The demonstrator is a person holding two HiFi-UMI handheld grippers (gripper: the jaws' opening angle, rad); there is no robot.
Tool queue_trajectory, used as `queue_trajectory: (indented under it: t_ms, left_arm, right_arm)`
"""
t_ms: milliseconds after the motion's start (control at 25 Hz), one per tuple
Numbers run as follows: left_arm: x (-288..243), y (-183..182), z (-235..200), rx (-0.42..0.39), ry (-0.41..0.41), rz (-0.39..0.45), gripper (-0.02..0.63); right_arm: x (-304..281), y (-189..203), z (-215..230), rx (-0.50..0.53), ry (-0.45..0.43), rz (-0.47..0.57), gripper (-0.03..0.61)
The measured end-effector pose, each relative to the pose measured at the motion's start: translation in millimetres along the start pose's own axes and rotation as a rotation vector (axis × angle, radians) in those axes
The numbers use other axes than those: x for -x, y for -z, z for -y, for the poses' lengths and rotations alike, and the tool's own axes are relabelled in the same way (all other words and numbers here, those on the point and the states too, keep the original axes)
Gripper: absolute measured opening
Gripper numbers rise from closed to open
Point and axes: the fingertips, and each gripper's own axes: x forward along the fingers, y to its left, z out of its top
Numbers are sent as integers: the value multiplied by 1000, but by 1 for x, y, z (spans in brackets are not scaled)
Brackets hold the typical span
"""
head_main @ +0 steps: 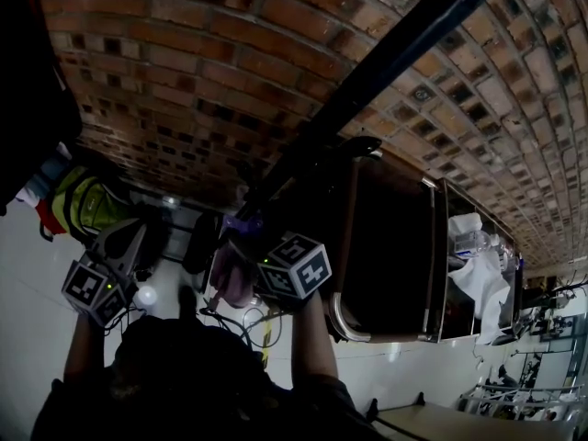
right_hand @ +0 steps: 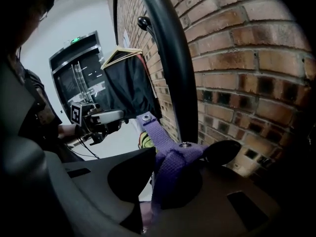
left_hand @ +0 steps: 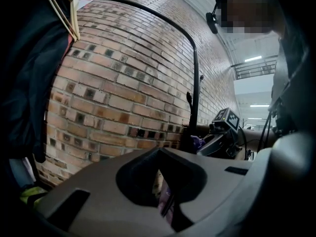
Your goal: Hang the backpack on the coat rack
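My right claw (right_hand: 159,194) pinches the purple woven backpack strap (right_hand: 156,133) beside the black metal rack pole (right_hand: 169,58); my left claw (left_hand: 163,194) is closed.

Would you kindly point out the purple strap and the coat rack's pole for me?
purple strap (right_hand: 168,169), right gripper view, on the woven loop.
coat rack's pole (right_hand: 174,68), right gripper view, on its black shaft.

Coat rack (right_hand: 170,58): glossy black.
Brick wall (head_main: 230,44): red-brown, pale mortar grid, behind the coat rack.
Backpack strap (right_hand: 170,167): purple weave (silver rivets), against the coat rack.
Marker cubes (head_main: 296,266): black-and-white squares, below the coat rack.
Garment (right_hand: 126,88): black, on a pale wooden hanger (right_hand: 118,53), beside the coat rack.
Gripper bodies: grey.
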Motion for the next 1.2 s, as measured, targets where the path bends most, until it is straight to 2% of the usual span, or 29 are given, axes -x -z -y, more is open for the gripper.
queue_trajectory:
  t_ms: [120, 320, 560, 640, 720, 840, 1040, 1200]
  left_arm:
    - [1, 1, -2, -2, -4, -2, 37]
    - [5, 2, -4, -8, 2, -6, 37]
    - [20, 6, -1, -19, 23, -20, 37]
    - [27, 7, 0, -26, 31, -25, 37]
    - [36, 8, 2, -33, 42, -29, 37]
    - [51, 10, 5, -38, 57, -38, 37]
    - [78, 13, 9, -56, 84, -41, 37]
    - [106, 18, 15, -70, 116, -58, 37]
  right_arm:
    - [-1, 0, 2, -12, 10, 41, 41]
    - [-4, 1, 9, -64, 54, 180, 43]
    - [-2, 0, 20, -166, 161, 379, 63]
    - [-2, 5, 21, -190, 199, 407, 85]
    - [-2, 17, 20, -213, 242, 403, 131]
    - [8, 42, 18, -260, 325, 421, 155]
    - [47, 82, 11, -287, 540, 502, 158]
    - [69, 106, -15, -352, 608, 566, 158]
